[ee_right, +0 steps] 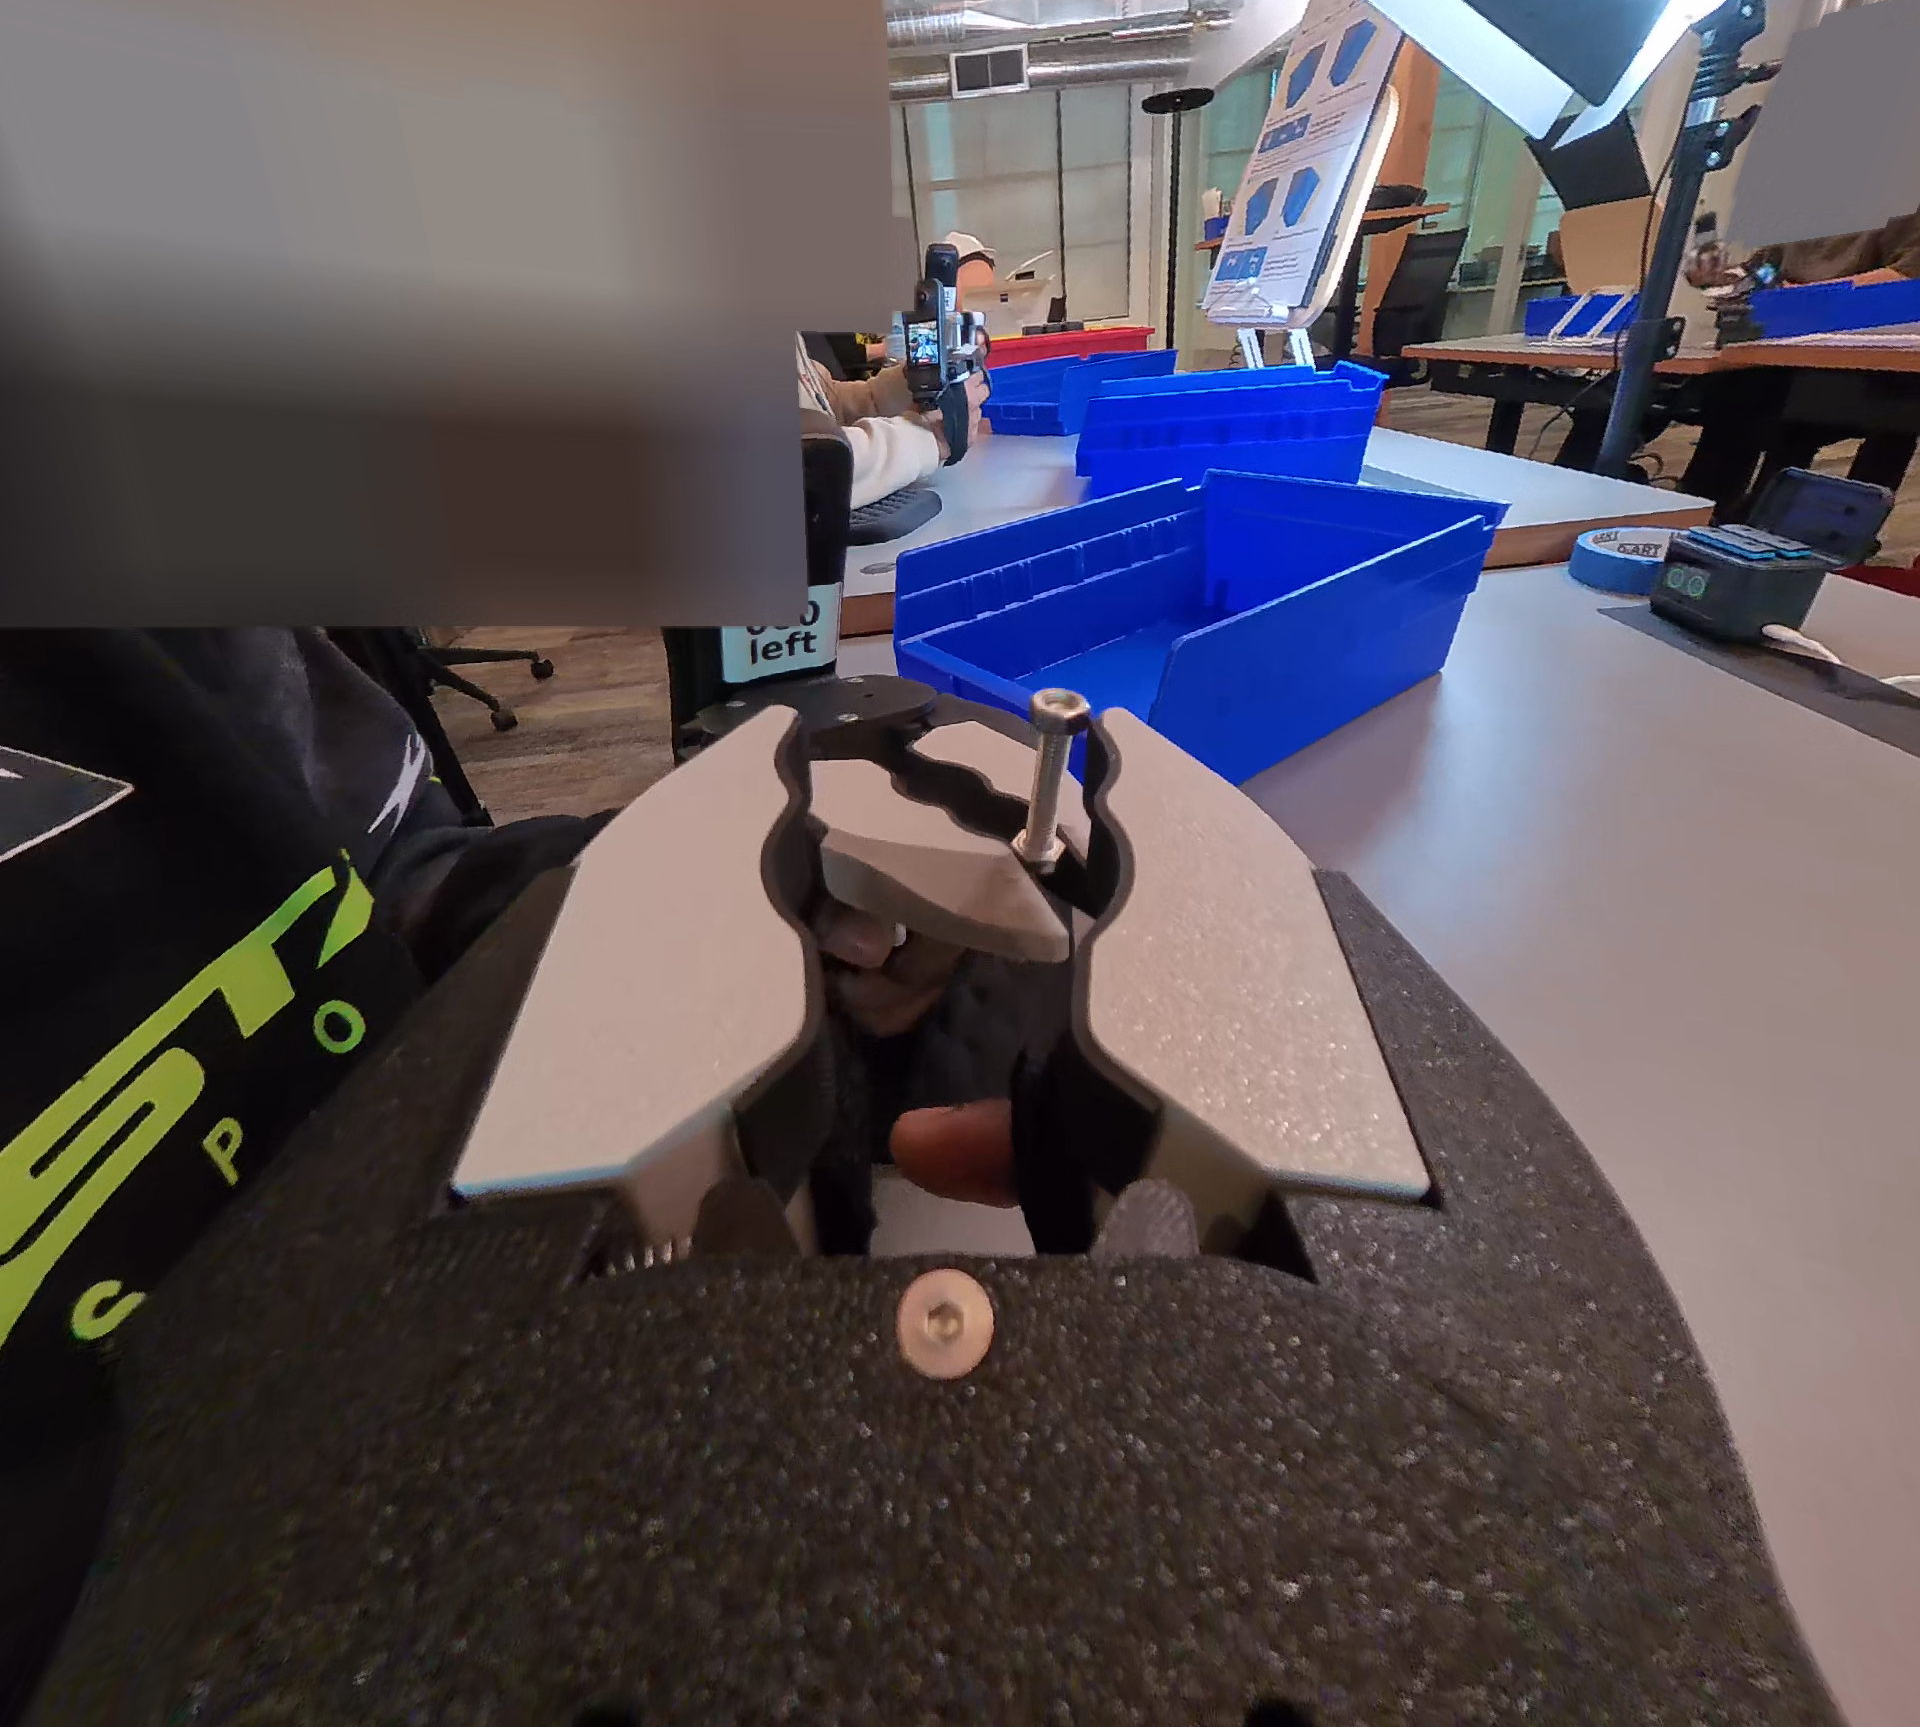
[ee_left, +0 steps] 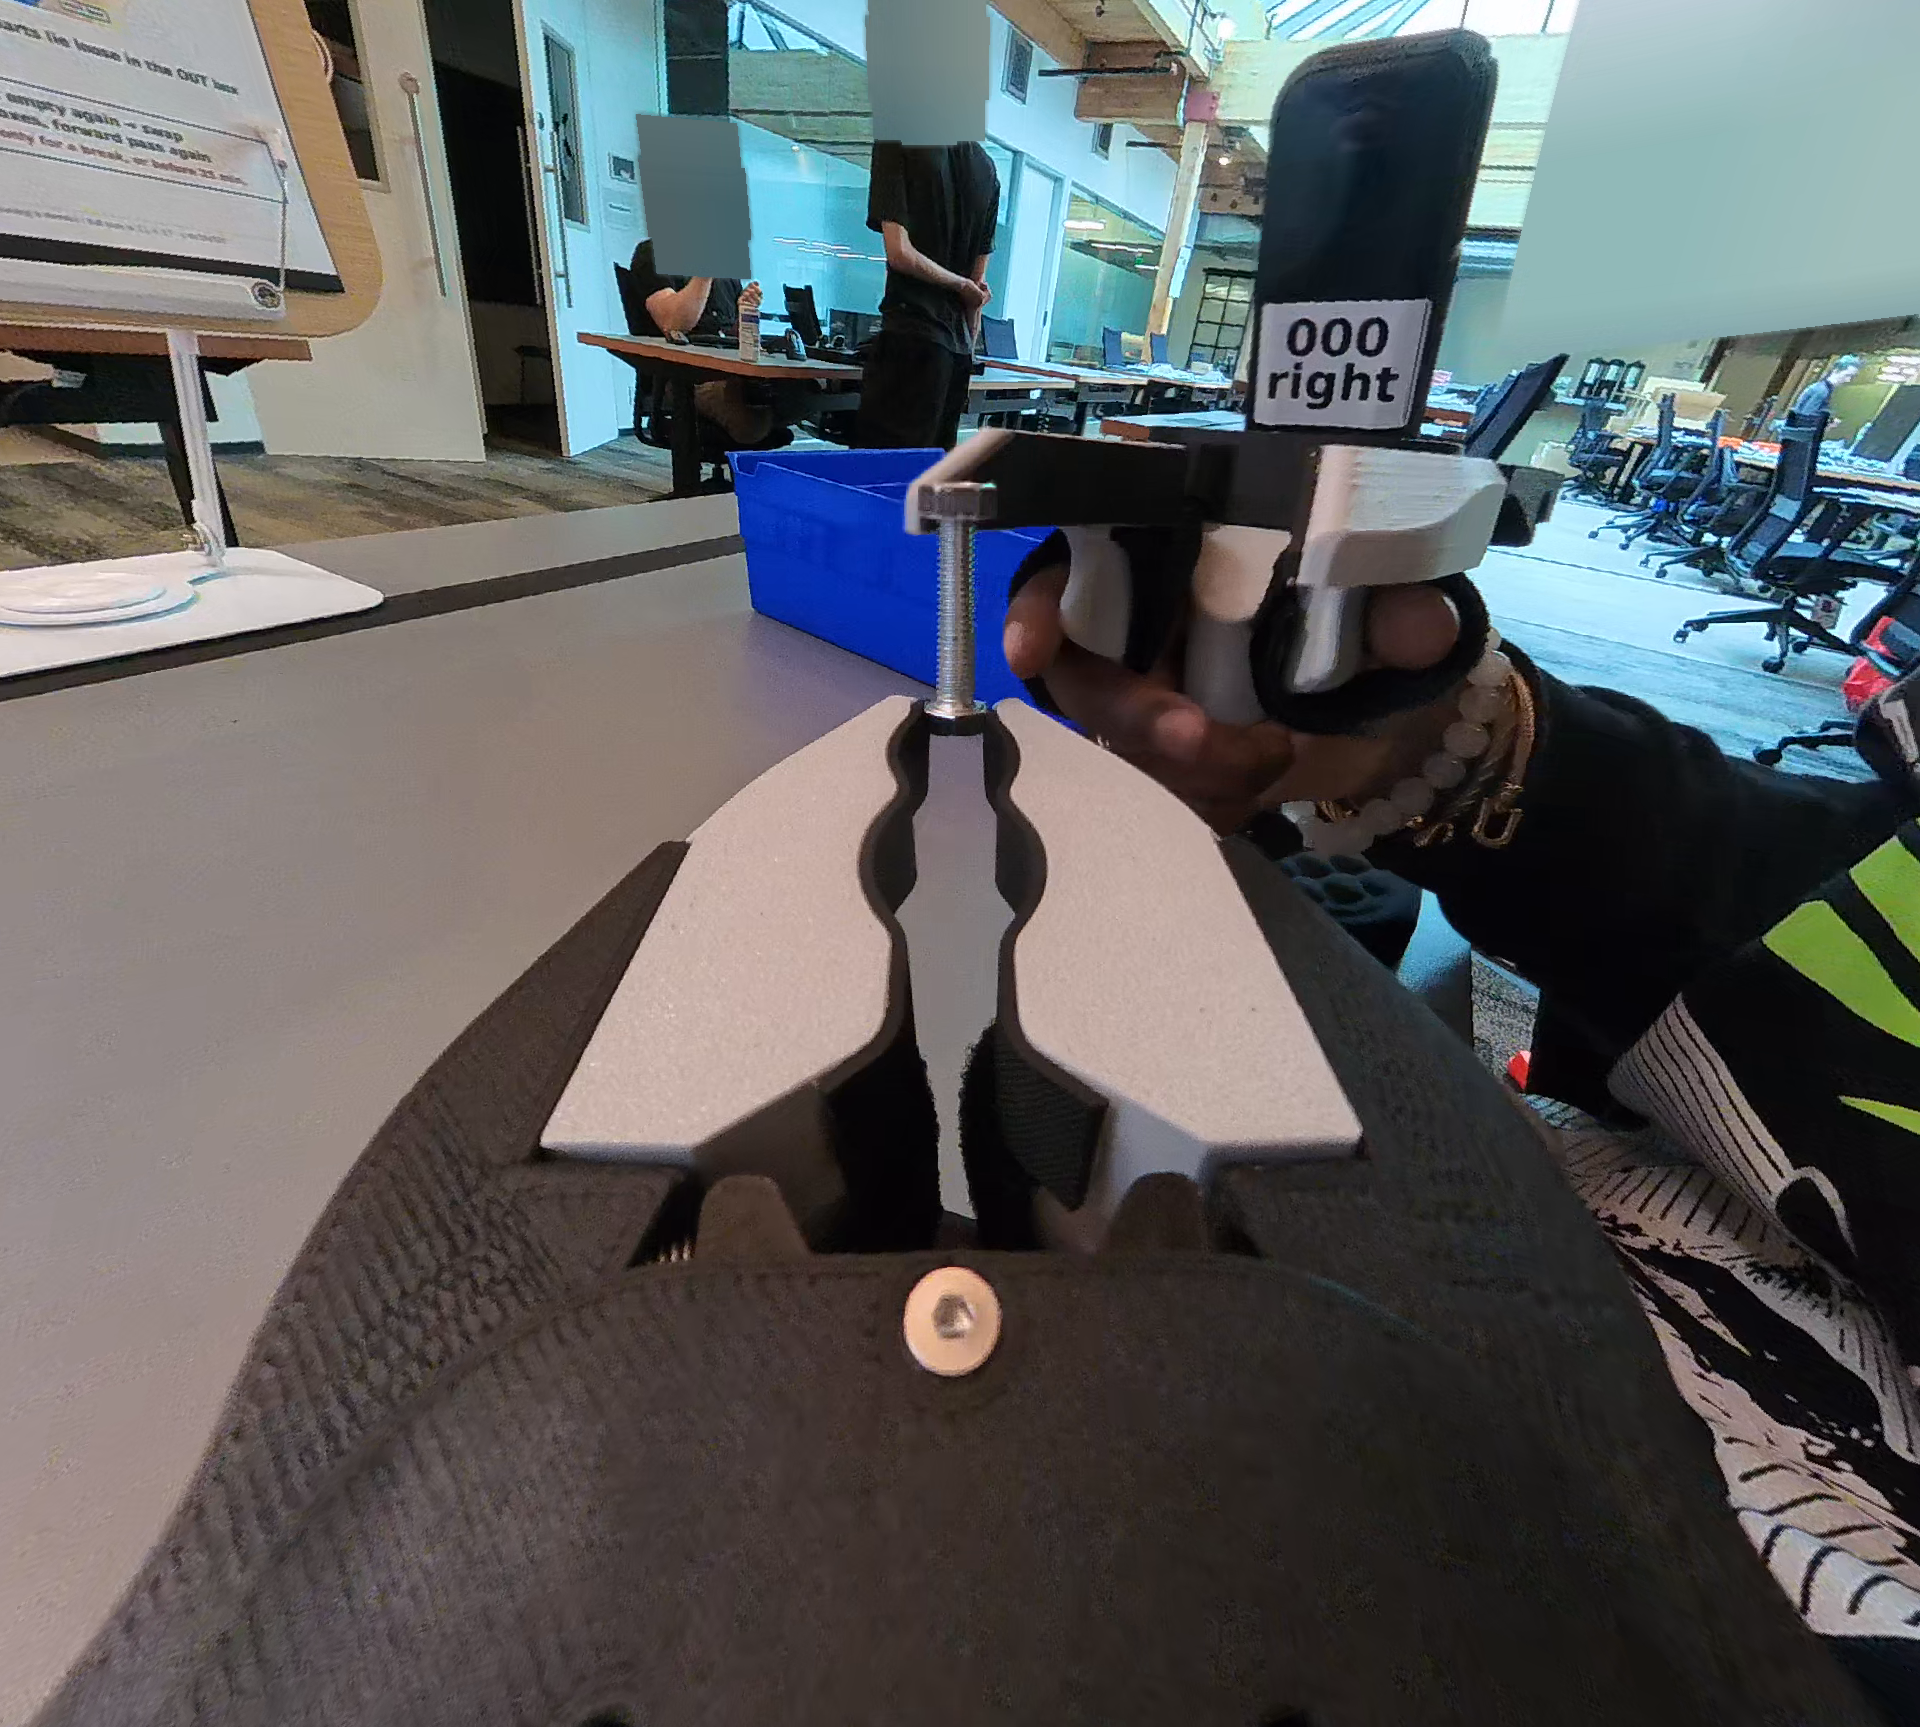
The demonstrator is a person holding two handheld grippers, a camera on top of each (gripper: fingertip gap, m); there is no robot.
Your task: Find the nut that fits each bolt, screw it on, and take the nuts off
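In the left wrist view, my left gripper [ee_left: 956,713] is shut on a small hex nut [ee_left: 954,723] at its fingertips. A silver bolt [ee_left: 956,607] stands upright out of the nut, head on top. My right gripper [ee_left: 940,488] reaches in from the right at the level of the bolt head. In the right wrist view, my right gripper [ee_right: 948,727] is open, its fingers wide apart around the bolt head [ee_right: 1058,709], which sits close to the right finger [ee_right: 1153,804]. The left gripper's fingers [ee_right: 935,888] show below, holding the nut [ee_right: 1039,846].
An open blue bin [ee_right: 1351,638] stands on the grey table [ee_right: 1610,898] just beyond the grippers; it also shows in the left wrist view [ee_left: 831,565]. More blue bins [ee_right: 1226,420], a blue tape roll [ee_right: 1621,557] and a black case [ee_right: 1756,581] lie farther off. A document stand [ee_left: 156,119] is far left. One gripper's finger ends stand about 5 cm off the other's.
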